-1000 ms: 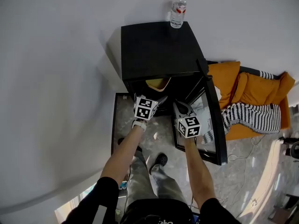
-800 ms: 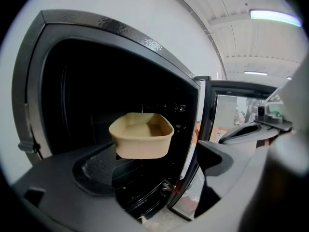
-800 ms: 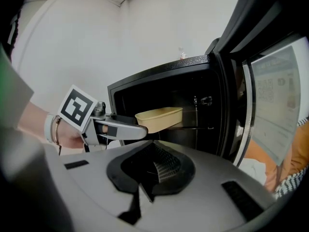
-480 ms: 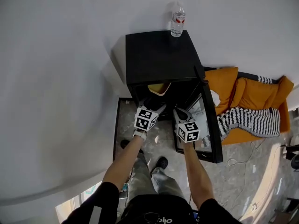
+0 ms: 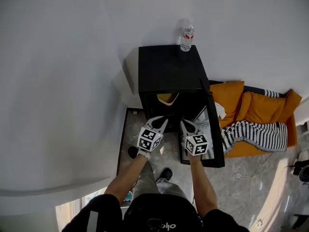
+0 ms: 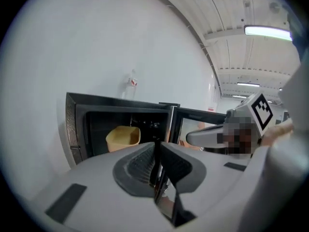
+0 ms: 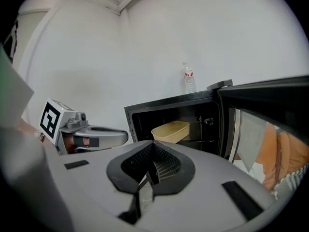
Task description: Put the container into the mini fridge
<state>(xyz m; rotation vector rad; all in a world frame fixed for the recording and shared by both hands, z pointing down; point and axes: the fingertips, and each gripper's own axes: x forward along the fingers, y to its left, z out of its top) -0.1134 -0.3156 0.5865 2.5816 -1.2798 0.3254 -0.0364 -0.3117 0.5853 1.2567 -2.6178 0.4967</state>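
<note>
**Task state:** pale yellow container (image 6: pixel 123 137) already inside mini fridge (image 5: pixel 169 69), toward left of cavity. Door (image 5: pixel 212 129) stands open at right. Judged left to do: door shutting, at most.

**Grippers:** left gripper (image 6: pixel 157 154) has jaws just closed together, nothing between. Right gripper (image 7: pixel 153 159) clenched, empty. Both hang before opening, apart from container.

**Materials:** container is smooth matte plastic tub, rounded-rectangular, open-topped. Fridge is black, boxy, flat-topped, carrying clear water bottle (image 5: pixel 187 35). Door has glazed panel.

The mini fridge (image 5: pixel 169 69) holds a yellow container (image 5: pixel 167 98), a bottle (image 5: pixel 187 35) atop.
</note>
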